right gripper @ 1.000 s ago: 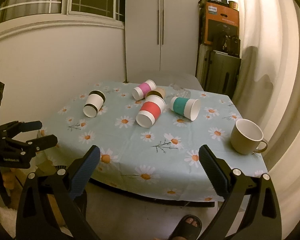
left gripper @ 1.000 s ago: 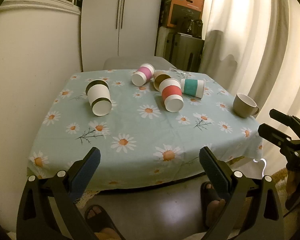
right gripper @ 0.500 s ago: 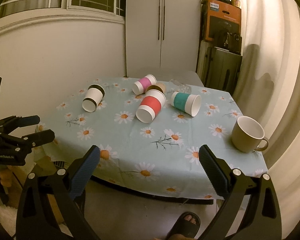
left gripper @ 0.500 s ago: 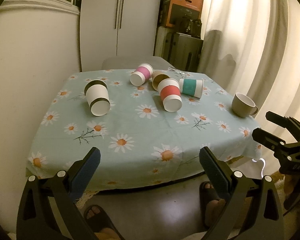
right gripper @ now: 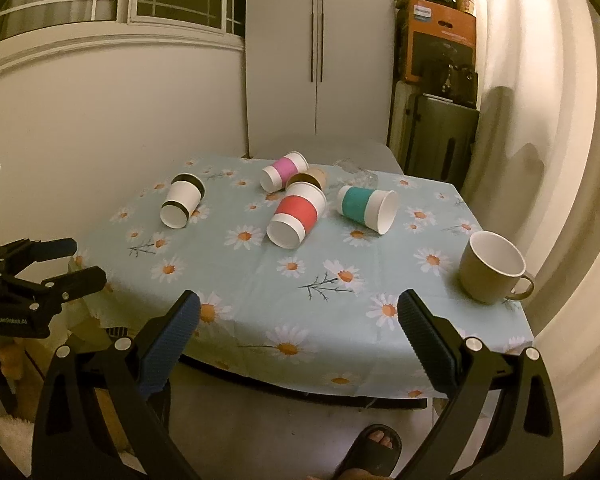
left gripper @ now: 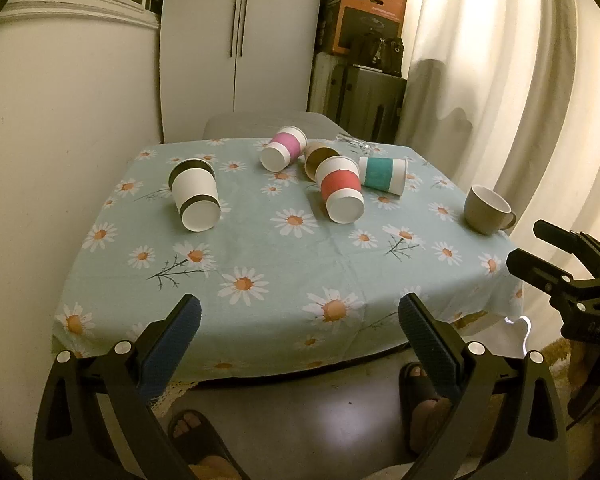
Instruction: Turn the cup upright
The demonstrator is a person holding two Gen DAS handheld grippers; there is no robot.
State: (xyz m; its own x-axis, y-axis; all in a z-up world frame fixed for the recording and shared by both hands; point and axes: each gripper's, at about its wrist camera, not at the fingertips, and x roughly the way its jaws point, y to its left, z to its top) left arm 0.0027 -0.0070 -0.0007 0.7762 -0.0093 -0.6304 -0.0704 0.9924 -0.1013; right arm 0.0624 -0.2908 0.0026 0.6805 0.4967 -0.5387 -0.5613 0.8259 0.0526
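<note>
Left wrist view: left gripper (left gripper: 299,322) with blue-padded fingers (left gripper: 171,344) spread wide, gripping nothing, short of the table edge.
Right gripper (right gripper: 298,319) likewise spread and empty. On the daisy-print pale green tablecloth (left gripper: 284,264) five paper cups lie on their sides: black-banded white cup (left gripper: 195,194) at left, apart; red-sleeved cup (left gripper: 340,194), pink-sleeved cup (left gripper: 283,148), teal-sleeved cup (left gripper: 383,175) and plain brown cup (left gripper: 315,159) clustered. Beige ceramic mug (right gripper: 493,267) stands upright near the right edge.

Five cups (left gripper: 342,190) lie tipped on the table (left gripper: 284,264); a mug (left gripper: 486,210) stands upright at its right edge.
</note>
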